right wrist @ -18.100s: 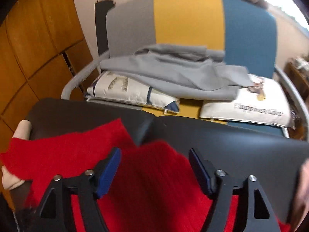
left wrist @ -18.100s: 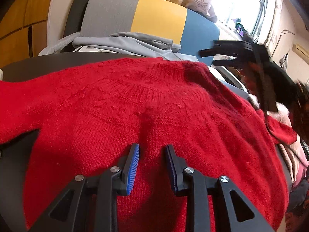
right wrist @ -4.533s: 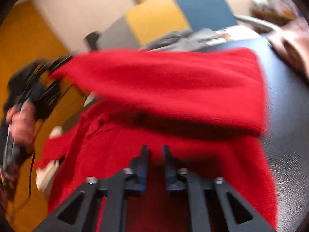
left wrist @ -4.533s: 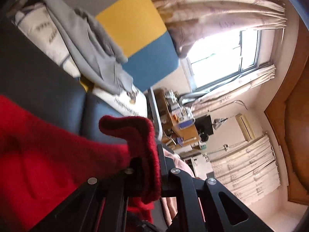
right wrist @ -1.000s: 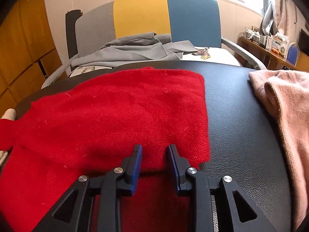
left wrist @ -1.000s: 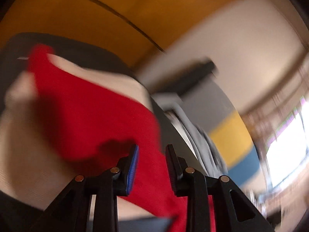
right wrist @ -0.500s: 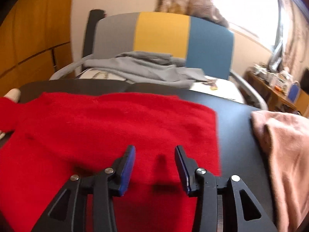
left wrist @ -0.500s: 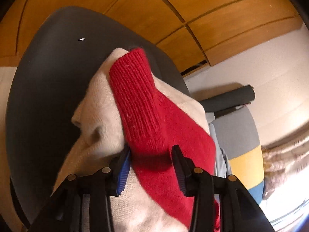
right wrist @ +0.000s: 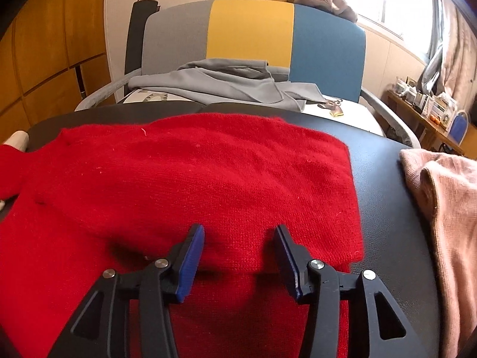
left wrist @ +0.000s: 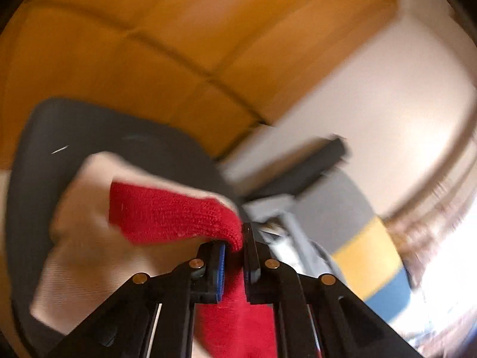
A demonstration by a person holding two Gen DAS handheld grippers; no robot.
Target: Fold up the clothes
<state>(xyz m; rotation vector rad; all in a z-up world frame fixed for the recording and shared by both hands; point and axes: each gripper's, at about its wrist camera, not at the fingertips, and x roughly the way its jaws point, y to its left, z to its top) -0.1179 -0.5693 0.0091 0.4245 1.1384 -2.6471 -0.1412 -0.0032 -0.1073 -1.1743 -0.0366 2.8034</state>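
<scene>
The left gripper [left wrist: 234, 264] is clamped on the ribbed knit cuff [left wrist: 176, 216] of the red sweater [right wrist: 190, 185], which lies flat on the smooth black table [right wrist: 384, 197]. The right gripper [right wrist: 240, 264] hovers over the fuzzy fabric, jaws opening, holding nothing.

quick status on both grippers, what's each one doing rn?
Left gripper: shut on the red sweater's sleeve.
Right gripper: jaws opening, pads clear, holding nothing, above the folded red sweater.
</scene>
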